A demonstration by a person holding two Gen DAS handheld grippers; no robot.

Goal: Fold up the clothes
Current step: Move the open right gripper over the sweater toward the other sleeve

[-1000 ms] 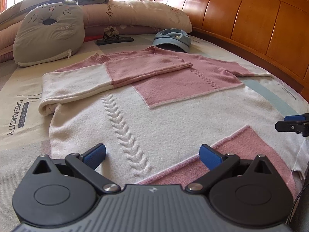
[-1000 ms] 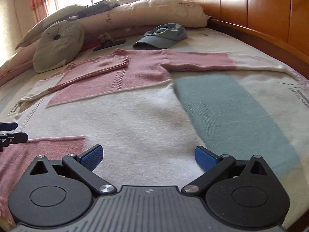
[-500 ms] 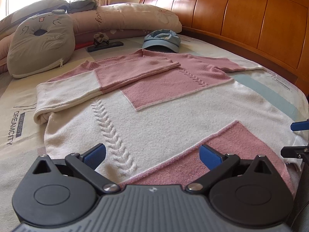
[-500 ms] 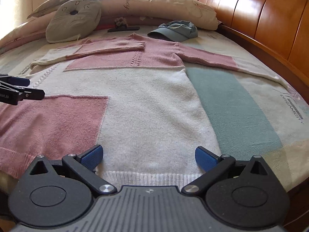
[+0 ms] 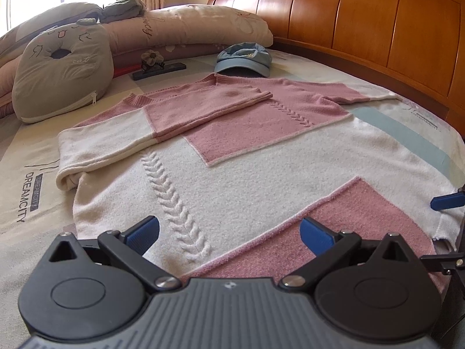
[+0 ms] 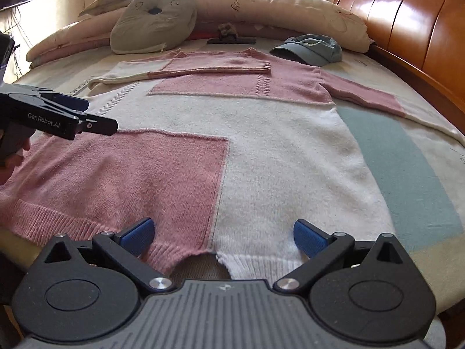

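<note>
A pink-and-white knitted sweater point(image 6: 221, 133) lies flat and face up on the bed point(image 6: 407, 174), its neckline toward the pillows and its ribbed hem at the near edge. One sleeve point(image 5: 151, 128) is folded across the chest, white at the shoulder end and pink toward the cuff; the other sleeve point(image 6: 369, 99) lies stretched out toward the wooden headboard point(image 6: 412, 23). A raised cable pattern point(image 5: 177, 206) runs down the white panel.

The left gripper point(image 5: 229, 229) hovers low above the lower part of the sweater, its blue-padded fingers point(image 5: 144, 231) spread wide and holding nothing. The right gripper point(image 6: 223, 234) sits at the hem, where the pink and white ribbing meet at a small notch; its fingers point(image 6: 308, 237) are likewise wide apart and empty, one over the pink rib, one over the white. In the right wrist view the left gripper appears from the side at the left edge, above the pink panel, with part of a hand point(image 6: 11, 160) behind it.

Beyond the neckline lie a blue cap point(image 5: 244, 59), a grey cat-face cushion point(image 5: 61, 69), a long rolled quilt point(image 5: 189, 26) and a dark flat object with a fabric flower point(image 5: 157, 65). The sheet bears the word DREAMCITY point(image 5: 27, 197).
</note>
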